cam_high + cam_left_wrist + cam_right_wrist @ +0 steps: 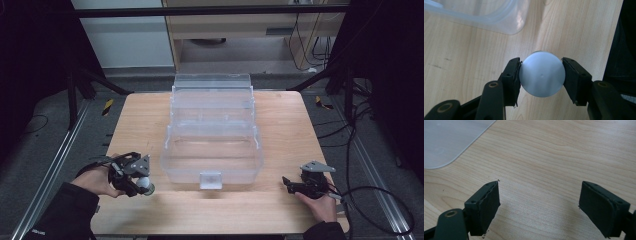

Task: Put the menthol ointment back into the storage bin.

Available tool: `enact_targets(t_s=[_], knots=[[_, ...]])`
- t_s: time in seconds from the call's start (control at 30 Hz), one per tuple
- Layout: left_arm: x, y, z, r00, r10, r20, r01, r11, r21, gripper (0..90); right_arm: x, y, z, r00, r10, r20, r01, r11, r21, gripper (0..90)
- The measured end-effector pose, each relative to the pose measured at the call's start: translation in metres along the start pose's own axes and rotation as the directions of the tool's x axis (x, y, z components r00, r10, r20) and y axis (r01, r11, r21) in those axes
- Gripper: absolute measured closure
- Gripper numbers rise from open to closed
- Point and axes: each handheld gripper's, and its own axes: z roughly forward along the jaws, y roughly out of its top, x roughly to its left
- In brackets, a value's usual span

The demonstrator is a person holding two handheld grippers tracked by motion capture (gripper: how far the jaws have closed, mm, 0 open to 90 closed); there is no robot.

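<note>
A round pale blue-grey object with a smooth domed face [541, 74] sits between the two black pads of my left gripper [541, 75], which is shut on it above the wood. In the high view that gripper [142, 186] is near the table's front left, held in a hand, with the pale round object [145, 184] at its tip. My right gripper [539, 202] stands open over bare wood, nothing between its pads. It rests at the front right [290, 185] in the other hand.
A clear plastic tiered box [212, 132] stands open in the middle of the wooden table [280, 210], its front latch toward me. Its corner [509, 22] lies just beyond my left gripper. Cables trail off the right side.
</note>
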Motion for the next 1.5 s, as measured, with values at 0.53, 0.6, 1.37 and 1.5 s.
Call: enact_targets(t_s=[0.53, 0.6, 1.37, 1.5], knots=[[0.017, 0.012, -0.045, 0.9973, -0.047, -0.057, 0.044, 0.9973, -0.058, 50.3, 0.000, 0.001, -0.001, 1.0000, -0.001, 0.005, 0.001, 1.000, 0.003, 16.9], [0.020, 0.015, -0.052, 0.9970, -0.050, -0.060, 0.046, 0.9965, -0.070, 50.3, 0.000, 0.001, -0.001, 1.0000, 0.001, 0.005, -0.001, 1.000, 0.003, 16.9], [0.046, 0.047, -0.075, 0.9953, -0.064, -0.072, 0.058, 0.9945, -0.088, 50.3, 0.000, 0.000, -0.001, 1.0000, 0.000, 0.003, 0.000, 1.000, 0.007, 16.9], [0.049, 0.055, -0.070, 0.9962, -0.057, -0.066, 0.051, 0.9954, -0.081, 50.2, 0.000, 0.000, -0.001, 1.0000, 0.000, 0.000, 0.000, 1.000, 0.007, 16.9]])
